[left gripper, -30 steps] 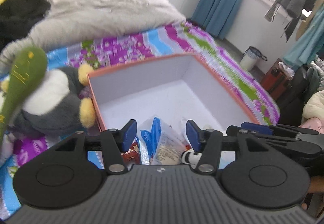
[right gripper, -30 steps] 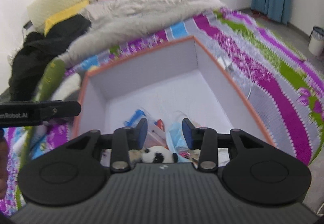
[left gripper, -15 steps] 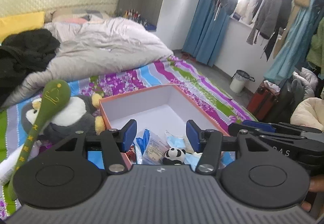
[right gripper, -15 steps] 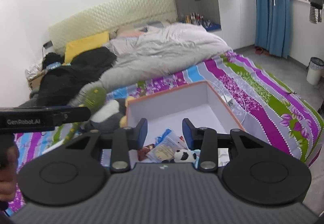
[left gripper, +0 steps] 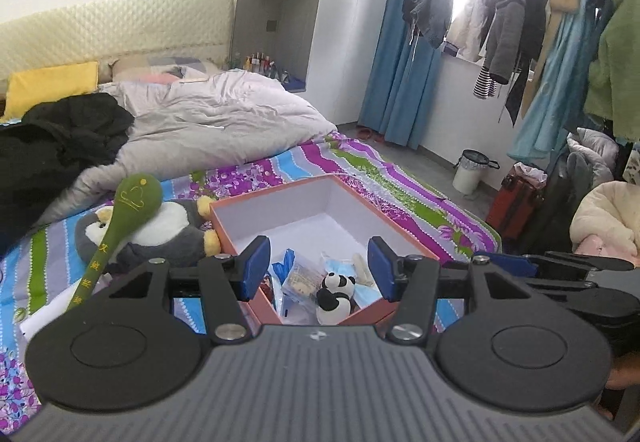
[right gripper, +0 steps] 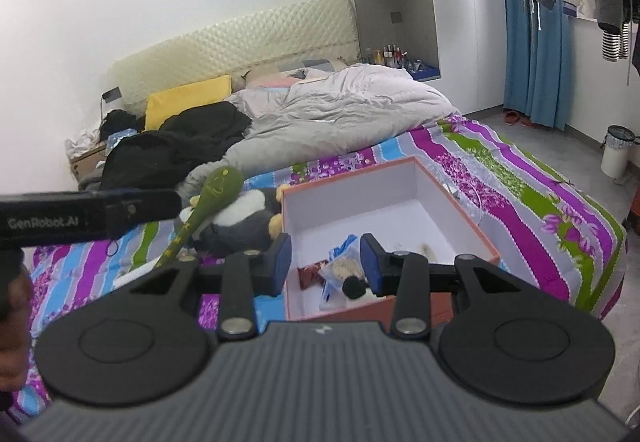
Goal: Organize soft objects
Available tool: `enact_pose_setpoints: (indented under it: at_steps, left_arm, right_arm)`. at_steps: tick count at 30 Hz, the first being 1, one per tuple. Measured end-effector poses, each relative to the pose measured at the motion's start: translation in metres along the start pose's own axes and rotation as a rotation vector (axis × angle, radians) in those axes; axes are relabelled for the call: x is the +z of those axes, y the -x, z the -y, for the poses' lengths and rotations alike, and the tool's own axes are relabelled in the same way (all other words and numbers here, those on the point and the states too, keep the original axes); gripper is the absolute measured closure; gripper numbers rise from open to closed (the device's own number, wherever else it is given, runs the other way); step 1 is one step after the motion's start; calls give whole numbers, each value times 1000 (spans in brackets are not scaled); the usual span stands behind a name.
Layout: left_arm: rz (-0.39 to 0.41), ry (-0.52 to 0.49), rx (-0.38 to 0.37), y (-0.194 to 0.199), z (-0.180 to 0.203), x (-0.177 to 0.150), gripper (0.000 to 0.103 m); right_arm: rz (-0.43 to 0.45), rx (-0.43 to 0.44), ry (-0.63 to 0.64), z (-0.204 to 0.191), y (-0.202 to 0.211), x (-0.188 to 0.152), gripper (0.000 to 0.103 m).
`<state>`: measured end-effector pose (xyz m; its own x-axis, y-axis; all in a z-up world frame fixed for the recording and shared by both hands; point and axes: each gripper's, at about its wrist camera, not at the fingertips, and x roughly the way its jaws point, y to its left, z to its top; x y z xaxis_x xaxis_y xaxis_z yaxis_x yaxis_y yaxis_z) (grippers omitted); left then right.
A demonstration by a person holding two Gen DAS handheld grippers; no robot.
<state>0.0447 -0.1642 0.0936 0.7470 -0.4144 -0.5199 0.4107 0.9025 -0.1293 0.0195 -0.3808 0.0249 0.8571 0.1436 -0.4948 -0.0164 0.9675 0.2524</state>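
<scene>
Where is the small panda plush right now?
The small panda plush sits inside the orange box at its near end, among packets. In the left wrist view it shows between the open left gripper's fingertips.

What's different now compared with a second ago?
Both grippers pulled up and back from the orange box; it looks smaller and more of the room shows. The left gripper and right gripper stayed open and empty. The panda, penguin plush and green mallet haven't moved.

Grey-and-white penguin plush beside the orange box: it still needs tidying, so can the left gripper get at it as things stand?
Probably yes. The grey-and-white penguin plush lies exposed on the striped bedspread; the open left gripper holds nothing. Only the long green plush spoon rests across it.
</scene>
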Motion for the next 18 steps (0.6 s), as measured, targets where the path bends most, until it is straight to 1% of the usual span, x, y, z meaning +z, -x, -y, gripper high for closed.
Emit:
enact_pose_setpoints:
  at_steps: [3, 9, 14, 18]
  left_arm:
    - [-11, 10, -6, 6, 4, -11, 43]
    - [-19, 14, 7, 16, 9, -33, 43]
    - [-21, 32, 16, 18, 6, -46, 43]
    - [-28, 36, 28, 16, 5, -52, 43]
  right_arm:
    - [-7, 3, 5, -3, 6, -9, 62]
    - [-4, 3, 4, -7, 20, -27, 62]
    - [-14, 9, -20, -7, 23, -39, 62]
    - [-12, 2, 6, -10, 25, -45, 62]
